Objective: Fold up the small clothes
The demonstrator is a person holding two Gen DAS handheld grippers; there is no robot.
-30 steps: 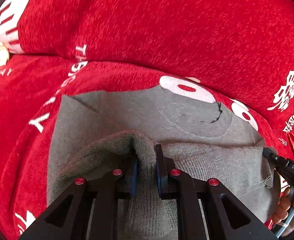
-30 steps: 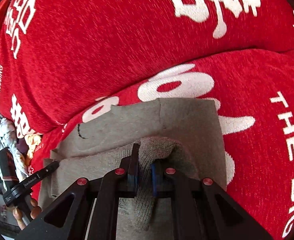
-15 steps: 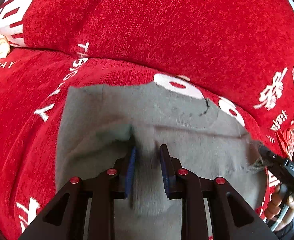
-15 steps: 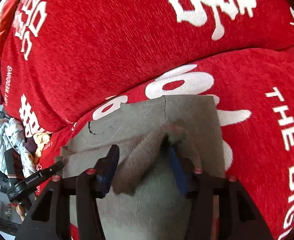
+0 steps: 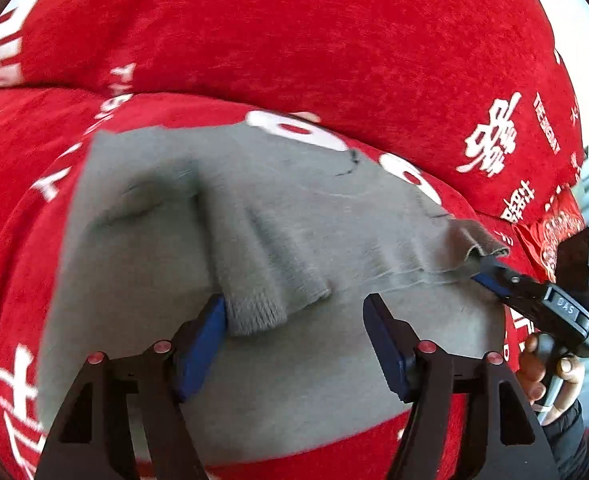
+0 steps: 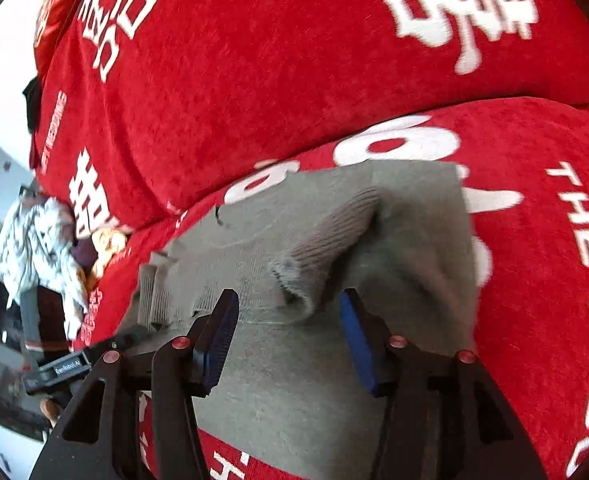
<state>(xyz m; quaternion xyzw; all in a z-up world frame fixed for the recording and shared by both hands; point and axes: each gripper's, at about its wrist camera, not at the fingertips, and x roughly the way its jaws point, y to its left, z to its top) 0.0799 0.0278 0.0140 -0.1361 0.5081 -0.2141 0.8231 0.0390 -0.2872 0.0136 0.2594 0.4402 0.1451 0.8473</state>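
The gray garment (image 5: 278, 216) is cut off at the lower edge of the right wrist view, behind the gripper bodies. White lettering on the red sofa cover (image 5: 334, 40) is smeared by blur and cropped at both frames' edges.

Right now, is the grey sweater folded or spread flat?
Partly folded: both cuffs lie turned in over the grey sweater, and both sets of fingers are open.

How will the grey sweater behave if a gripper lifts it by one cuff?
The grey sweater will probably hang limp: its cuff already slumps in soft folds. Likely light, being thin knit. The ribbed cuff should grip well rather than slip.
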